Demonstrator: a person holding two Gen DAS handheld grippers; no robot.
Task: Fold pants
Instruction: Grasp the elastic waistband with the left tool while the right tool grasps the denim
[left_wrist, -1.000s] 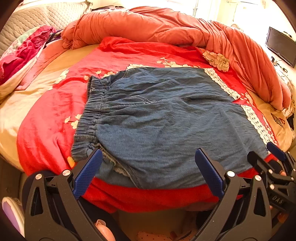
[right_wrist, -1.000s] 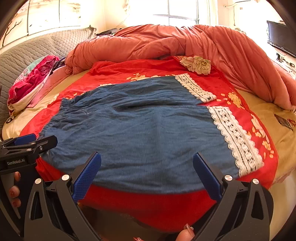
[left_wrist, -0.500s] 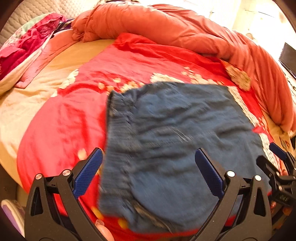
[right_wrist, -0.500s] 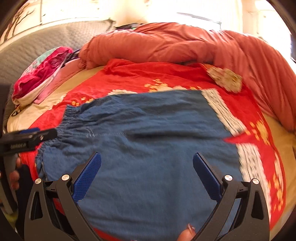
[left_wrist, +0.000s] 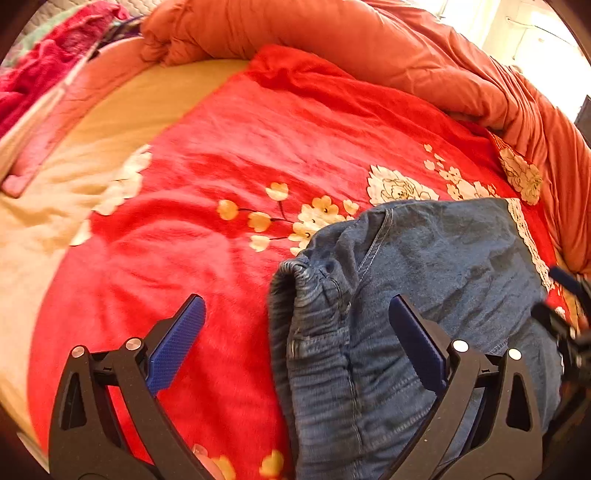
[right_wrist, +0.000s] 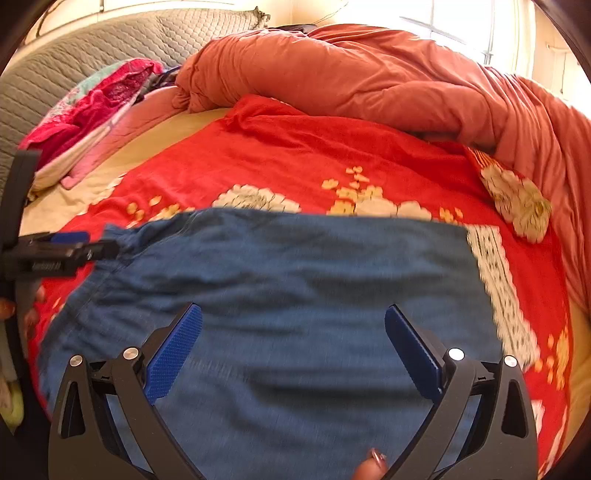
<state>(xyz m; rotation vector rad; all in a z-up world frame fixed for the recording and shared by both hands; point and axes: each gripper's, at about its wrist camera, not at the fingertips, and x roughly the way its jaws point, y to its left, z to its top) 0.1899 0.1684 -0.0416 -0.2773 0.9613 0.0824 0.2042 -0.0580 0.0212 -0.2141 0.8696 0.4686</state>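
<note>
From my left wrist camera, my left claw (left_wrist: 297, 334) is spread wide with nothing between its blue pads (left_wrist: 177, 343). The denim pants (left_wrist: 424, 314) lie on the red floral blanket (left_wrist: 229, 155), filling the view from about 3 to 6 o'clock. Their gathered elastic waistband (left_wrist: 310, 332) runs down between the two fingers, nearer the right one, which sits over the denim; the left finger is over bare blanket. A white lace hem (left_wrist: 528, 240) edges the denim at about 2 o'clock. The orange duvet (left_wrist: 369, 48) is heaped along 12 to 3 o'clock, and part of my other claw shows, blurred, at the 3 o'clock edge

From my right wrist camera, my right claw (right_wrist: 293, 334) is also spread wide and grips nothing; both its fingers hang over the denim, though I cannot tell whether they touch it. The pants (right_wrist: 295, 295) lie flat across the lower half of the view, lace hem (right_wrist: 498, 291) at 3 o'clock, waistband at 9 o'clock. There the left claw (right_wrist: 85, 245) appears side-on at the waistband end. Pink and red clothes (right_wrist: 99, 99) are piled at 10 o'clock by the grey quilted headboard (right_wrist: 92, 48)
</note>
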